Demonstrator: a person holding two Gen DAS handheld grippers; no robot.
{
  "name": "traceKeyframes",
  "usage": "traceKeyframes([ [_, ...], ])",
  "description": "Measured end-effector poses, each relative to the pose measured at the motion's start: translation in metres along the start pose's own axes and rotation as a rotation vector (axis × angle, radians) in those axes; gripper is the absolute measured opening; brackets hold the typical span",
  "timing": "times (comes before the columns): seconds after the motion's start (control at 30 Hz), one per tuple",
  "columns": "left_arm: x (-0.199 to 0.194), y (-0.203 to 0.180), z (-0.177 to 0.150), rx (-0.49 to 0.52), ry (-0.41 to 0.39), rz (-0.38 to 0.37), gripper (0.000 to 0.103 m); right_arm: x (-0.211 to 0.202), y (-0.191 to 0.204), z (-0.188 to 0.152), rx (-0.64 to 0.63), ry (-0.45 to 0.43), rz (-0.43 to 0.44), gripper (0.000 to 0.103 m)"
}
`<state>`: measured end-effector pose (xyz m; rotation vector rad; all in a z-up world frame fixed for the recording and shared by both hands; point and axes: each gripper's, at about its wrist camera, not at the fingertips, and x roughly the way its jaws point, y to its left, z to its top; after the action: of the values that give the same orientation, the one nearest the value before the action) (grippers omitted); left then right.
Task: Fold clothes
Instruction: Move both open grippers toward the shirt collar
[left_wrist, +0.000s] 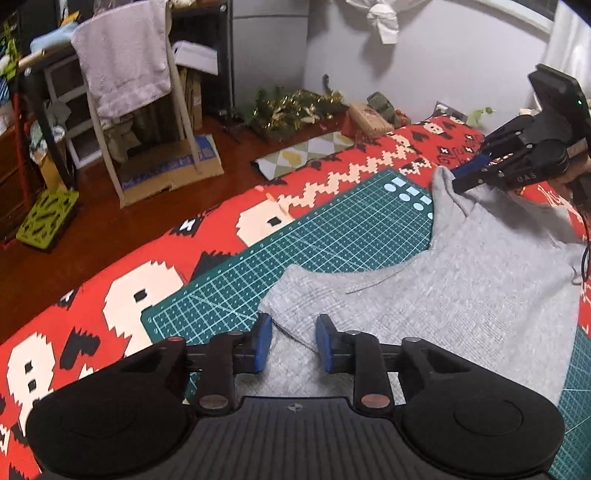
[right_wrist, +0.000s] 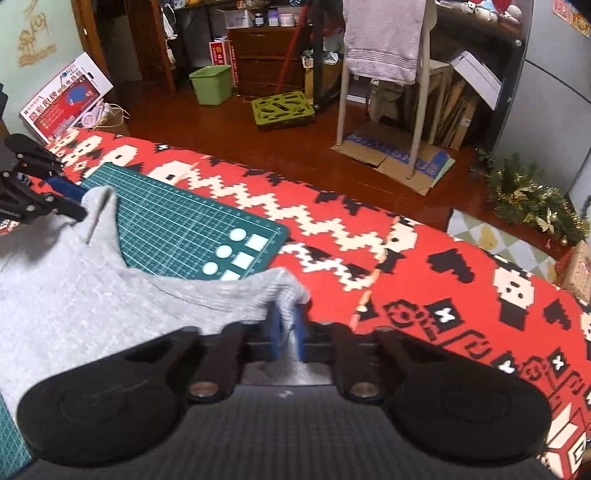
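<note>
The grey garment (left_wrist: 461, 295) lies across the green cutting mat (left_wrist: 295, 251) on the red patterned cloth (left_wrist: 110, 295); the left gripper (left_wrist: 293, 343) sits low at its near corner, blue pads apart, cloth between them unpinched; the right gripper (right_wrist: 286, 328) is clamped on the far corner, lifting it.

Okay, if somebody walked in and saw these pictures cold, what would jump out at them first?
Probably the red blanket with white and black pixel patterns covering the whole work surface, with a dark green gridded cutting mat on top. Over the mat lies a grey knit garment: the right gripper is shut on one corner, while the left gripper sits open at another.
</note>
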<state>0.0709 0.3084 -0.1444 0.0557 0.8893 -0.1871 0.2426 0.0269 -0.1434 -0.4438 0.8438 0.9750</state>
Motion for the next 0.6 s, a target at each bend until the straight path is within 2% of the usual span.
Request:
traceKeyframes([
  [0.13, -0.004, -0.007, 0.001, 0.042, -0.038, 0.069, 0.004, -0.003, 0.001, 0.001, -0.002, -0.038, -0.051, 0.004],
  [0.2, -0.005, -0.005, 0.004, 0.023, -0.050, 0.094, 0.004, -0.004, -0.006, 0.004, 0.029, -0.044, -0.056, 0.005],
  [0.27, -0.002, -0.001, 0.007, -0.011, -0.043, 0.104, 0.005, -0.001, -0.014, 0.005, 0.074, -0.031, -0.032, 0.011],
  [0.33, 0.000, 0.000, 0.008, -0.032, -0.025, 0.118, 0.017, -0.006, -0.021, 0.004, 0.108, -0.040, -0.028, 0.023],
  [0.37, -0.001, 0.000, 0.007, -0.035, -0.029, 0.133, 0.022, -0.013, -0.026, 0.003, 0.126, -0.055, -0.025, 0.026],
  [0.4, -0.006, 0.002, 0.006, -0.047, -0.048, 0.137, 0.033, -0.021, -0.031, 0.000, 0.150, -0.072, -0.022, 0.026],
  [0.43, -0.012, 0.004, 0.005, -0.060, -0.069, 0.137, 0.040, -0.030, -0.035, -0.002, 0.178, -0.085, -0.020, 0.026],
  [0.5, -0.024, 0.014, 0.003, -0.130, -0.103, 0.120, 0.042, -0.049, -0.047, -0.011, 0.238, -0.102, -0.016, 0.026],
  [0.6, -0.043, 0.028, -0.003, -0.243, -0.144, 0.108, 0.044, -0.066, -0.059, -0.030, 0.269, -0.071, -0.051, 0.026],
])
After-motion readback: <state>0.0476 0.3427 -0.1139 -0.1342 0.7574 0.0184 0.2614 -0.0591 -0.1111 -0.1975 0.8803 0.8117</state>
